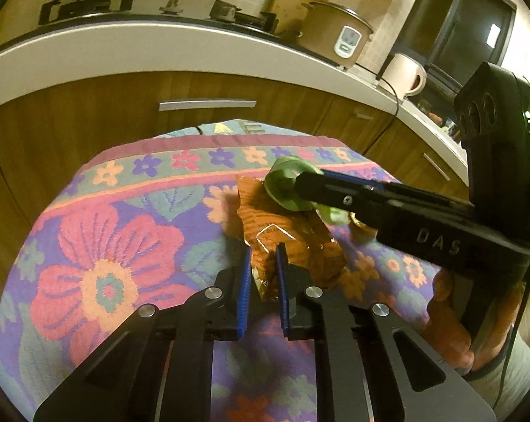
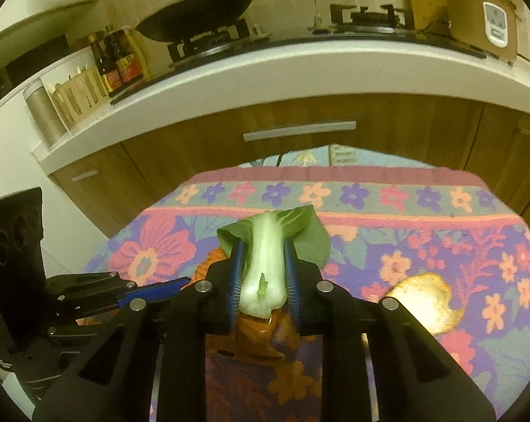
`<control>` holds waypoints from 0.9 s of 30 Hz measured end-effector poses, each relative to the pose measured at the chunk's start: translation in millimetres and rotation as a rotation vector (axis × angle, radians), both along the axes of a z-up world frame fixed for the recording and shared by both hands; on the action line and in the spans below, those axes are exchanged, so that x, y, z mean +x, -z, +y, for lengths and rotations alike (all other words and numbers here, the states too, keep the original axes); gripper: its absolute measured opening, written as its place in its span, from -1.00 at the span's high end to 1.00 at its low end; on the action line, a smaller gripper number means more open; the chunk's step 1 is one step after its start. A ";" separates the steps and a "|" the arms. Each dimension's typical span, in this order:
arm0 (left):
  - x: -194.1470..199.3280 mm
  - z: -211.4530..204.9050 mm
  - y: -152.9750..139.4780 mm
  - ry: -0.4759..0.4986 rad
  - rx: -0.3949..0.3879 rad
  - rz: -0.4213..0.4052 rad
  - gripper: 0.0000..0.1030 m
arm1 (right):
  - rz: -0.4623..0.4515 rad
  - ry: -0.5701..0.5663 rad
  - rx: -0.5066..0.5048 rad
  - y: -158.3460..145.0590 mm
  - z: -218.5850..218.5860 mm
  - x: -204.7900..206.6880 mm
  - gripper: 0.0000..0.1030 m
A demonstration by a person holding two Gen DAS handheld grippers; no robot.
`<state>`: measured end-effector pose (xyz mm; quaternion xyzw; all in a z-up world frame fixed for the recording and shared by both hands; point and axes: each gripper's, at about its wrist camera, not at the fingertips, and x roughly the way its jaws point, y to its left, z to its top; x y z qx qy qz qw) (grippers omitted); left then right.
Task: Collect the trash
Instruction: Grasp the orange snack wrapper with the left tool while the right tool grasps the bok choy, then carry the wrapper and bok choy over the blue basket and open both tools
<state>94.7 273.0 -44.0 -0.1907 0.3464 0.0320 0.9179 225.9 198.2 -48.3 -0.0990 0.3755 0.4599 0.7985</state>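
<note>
My left gripper (image 1: 263,251) is shut on the near end of a crumpled orange snack wrapper (image 1: 282,228) on the flowered tablecloth (image 1: 107,246). My right gripper (image 2: 263,246) is shut on a green and white bok choy piece (image 2: 268,256), held just above the wrapper (image 2: 261,337). In the left wrist view the right gripper (image 1: 300,184) comes in from the right with the bok choy (image 1: 286,184) over the wrapper's far end. In the right wrist view the left gripper's fingers (image 2: 159,290) show at the left.
A yellowish peel scrap (image 2: 426,300) lies on the cloth to the right. Wooden cabinets (image 1: 208,105) and a white counter edge (image 2: 265,74) stand just beyond the table. A wok (image 2: 194,17), bottles (image 2: 121,66), a rice cooker (image 1: 338,33) and a mug (image 1: 405,74) sit on the counter.
</note>
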 end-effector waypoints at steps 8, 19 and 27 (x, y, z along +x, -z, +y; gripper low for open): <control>-12.9 -23.2 -23.8 0.042 0.040 -0.059 0.81 | -0.021 0.030 0.081 -27.9 -46.9 -9.0 0.63; -6.1 -93.4 -56.8 0.151 0.081 -0.113 0.86 | -0.112 0.164 0.160 -69.0 -168.2 -30.8 0.63; 17.5 -188.5 -79.8 0.302 0.137 -0.131 0.87 | -0.193 0.356 0.228 -90.3 -293.9 -56.6 0.62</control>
